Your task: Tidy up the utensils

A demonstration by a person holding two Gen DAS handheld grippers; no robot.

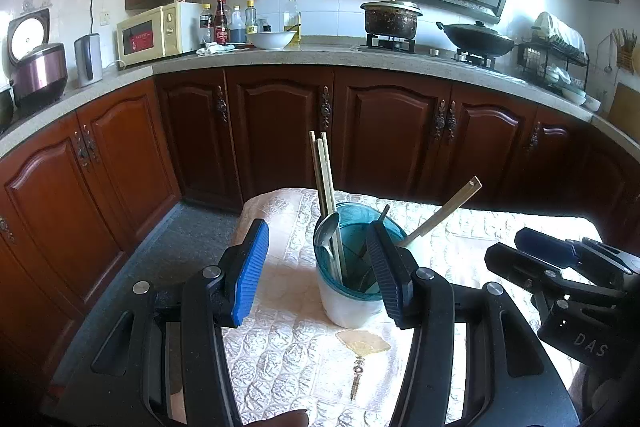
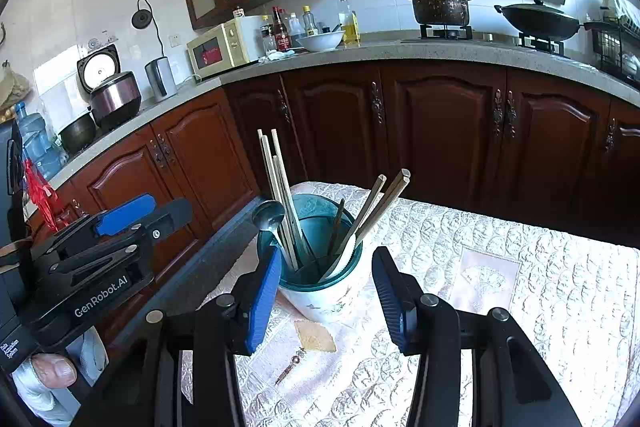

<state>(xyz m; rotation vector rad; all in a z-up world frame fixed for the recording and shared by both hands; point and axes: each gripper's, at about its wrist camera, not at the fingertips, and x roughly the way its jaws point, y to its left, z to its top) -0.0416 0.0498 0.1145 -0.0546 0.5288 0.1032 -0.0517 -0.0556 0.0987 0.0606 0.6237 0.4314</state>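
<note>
Now: cup (image 2: pixel 320 291) stands on table cloth (image 2: pixel 500 267), chopsticks (image 2: pixel 280 195) and spoon (image 2: pixel 269 215) upright inside. Left gripper (image 1: pixel 318 267), right gripper (image 2: pixel 326 299) both wide, empty. Chopsticks light, stiff, slippery; pinch mid-shaft. Cup probably ceramic, tippy.

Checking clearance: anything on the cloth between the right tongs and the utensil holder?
Right wrist view: only the tablecloth lies between the open right tongs and the utensil holder, with a tan fan-shaped print and tassel on the cloth. No loose utensils.
</note>
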